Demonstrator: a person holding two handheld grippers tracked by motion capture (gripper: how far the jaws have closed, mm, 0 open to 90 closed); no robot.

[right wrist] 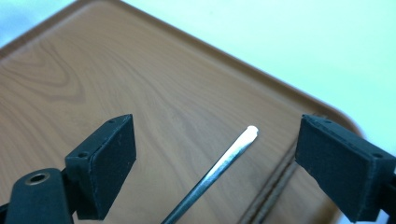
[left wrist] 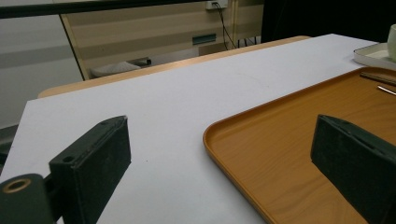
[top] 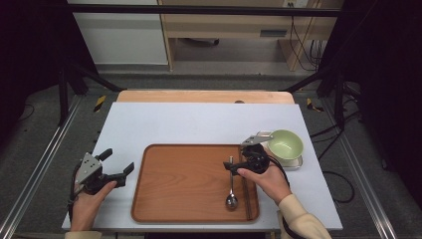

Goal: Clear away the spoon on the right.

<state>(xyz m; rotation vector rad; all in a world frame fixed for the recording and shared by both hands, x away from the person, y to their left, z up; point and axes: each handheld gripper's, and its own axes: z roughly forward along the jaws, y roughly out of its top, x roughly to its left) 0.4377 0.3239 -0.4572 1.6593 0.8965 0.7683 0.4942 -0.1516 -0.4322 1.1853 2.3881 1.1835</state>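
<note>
Spoon (top: 231,185) lying on the tray (top: 174,199), handle between the spread, untouching jaws of the right gripper (top: 234,163); left gripper (top: 119,167) jaws apart.

A white-topped table (top: 199,119) stands on grey floor (top: 40,144). Beyond it: a white cabinet (top: 124,35), a light wooden desk (top: 234,25), trailing cables (top: 303,45), black frame bars (top: 199,10).

- The left gripper (left wrist: 219,163) holds its two black jaws wide apart with nothing between them.
- The wooden tray (left wrist: 280,154) lies under the right-hand jaw.
- Beyond the tray's far corner a white dish (left wrist: 371,55) stands on the white table (left wrist: 177,98).
</note>
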